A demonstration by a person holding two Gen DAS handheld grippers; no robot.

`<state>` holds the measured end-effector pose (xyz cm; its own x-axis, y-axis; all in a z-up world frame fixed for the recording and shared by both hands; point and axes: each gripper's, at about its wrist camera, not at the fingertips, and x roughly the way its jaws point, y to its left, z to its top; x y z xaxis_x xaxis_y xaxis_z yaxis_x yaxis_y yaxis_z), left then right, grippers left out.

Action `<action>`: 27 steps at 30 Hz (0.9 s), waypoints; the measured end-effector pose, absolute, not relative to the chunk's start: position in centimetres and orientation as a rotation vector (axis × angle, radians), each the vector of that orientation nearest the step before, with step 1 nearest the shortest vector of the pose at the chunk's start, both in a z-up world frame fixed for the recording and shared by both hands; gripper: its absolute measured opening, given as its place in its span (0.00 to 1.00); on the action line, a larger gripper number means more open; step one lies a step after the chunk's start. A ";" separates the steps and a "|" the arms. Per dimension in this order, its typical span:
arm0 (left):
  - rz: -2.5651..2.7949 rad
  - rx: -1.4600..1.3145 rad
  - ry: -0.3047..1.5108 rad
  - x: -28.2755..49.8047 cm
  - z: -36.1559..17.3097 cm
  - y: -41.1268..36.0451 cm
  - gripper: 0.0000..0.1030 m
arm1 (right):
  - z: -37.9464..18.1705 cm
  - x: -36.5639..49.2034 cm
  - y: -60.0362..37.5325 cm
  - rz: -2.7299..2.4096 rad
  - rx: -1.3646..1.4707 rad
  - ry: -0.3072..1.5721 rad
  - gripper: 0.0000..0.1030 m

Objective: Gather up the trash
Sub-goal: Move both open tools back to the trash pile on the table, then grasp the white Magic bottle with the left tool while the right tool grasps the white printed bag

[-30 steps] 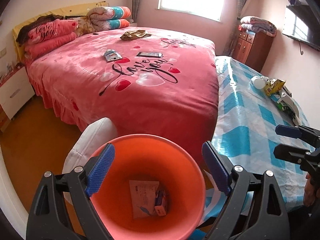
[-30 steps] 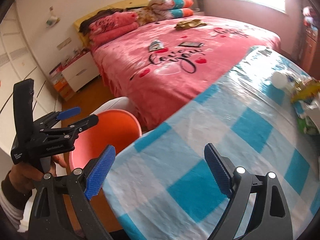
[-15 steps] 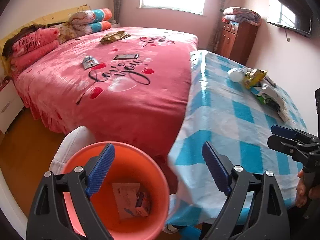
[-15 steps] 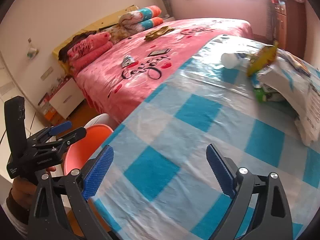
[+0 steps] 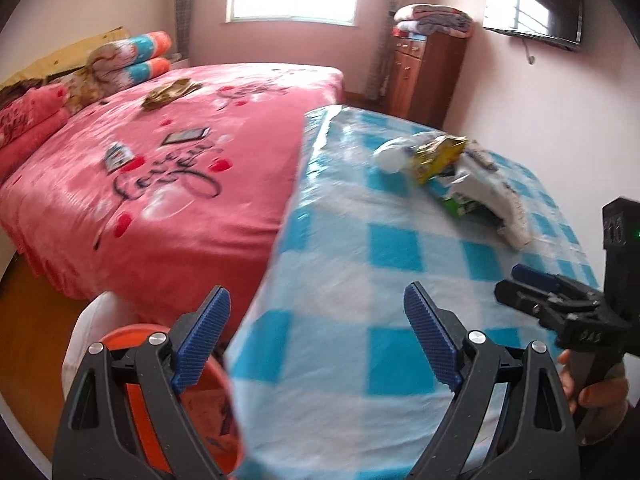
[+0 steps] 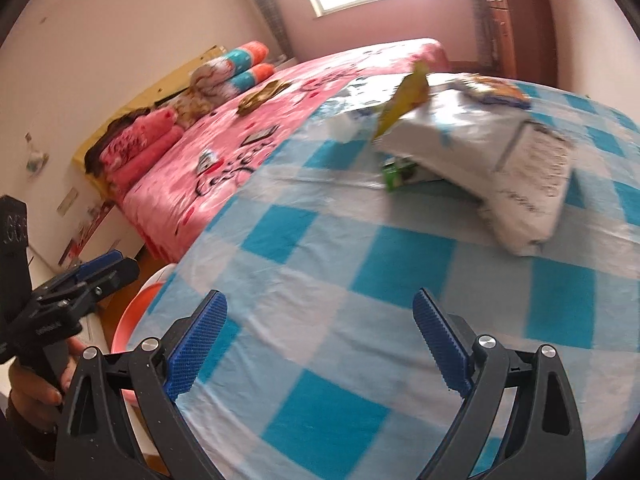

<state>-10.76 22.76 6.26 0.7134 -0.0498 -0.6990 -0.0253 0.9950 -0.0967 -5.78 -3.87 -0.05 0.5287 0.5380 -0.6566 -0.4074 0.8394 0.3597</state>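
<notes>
Both frames are motion-blurred: the only legible writing is the black "Love you" script on the pink bed [image 5: 168, 184], while print on the white bag [image 6: 500, 168], yellow wrapper [image 5: 438, 156] and green carton [image 6: 400, 174], heaped upper right on the checked desk [image 5: 360, 288], stays unreadable. The left hand-held gripper [image 5: 316, 344] gapes wide and empty; the right hand-held gripper [image 6: 320, 344], having just finished opening, likewise holds nothing. The orange bin [image 5: 132, 336] sits lower left, mostly hidden.
</notes>
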 end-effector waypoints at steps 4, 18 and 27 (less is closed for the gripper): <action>-0.086 -0.076 0.763 -8.9 7.7 19.9 0.87 | 0.0 -5.1 -6.4 0.531 0.206 0.812 0.90; -0.253 -0.077 0.788 2.1 9.7 11.9 0.87 | -0.7 -2.1 -15.9 0.423 0.395 0.782 0.90; -0.200 -0.078 0.849 12.1 8.4 11.7 0.84 | -1.1 -0.7 -18.5 0.400 0.443 0.783 0.90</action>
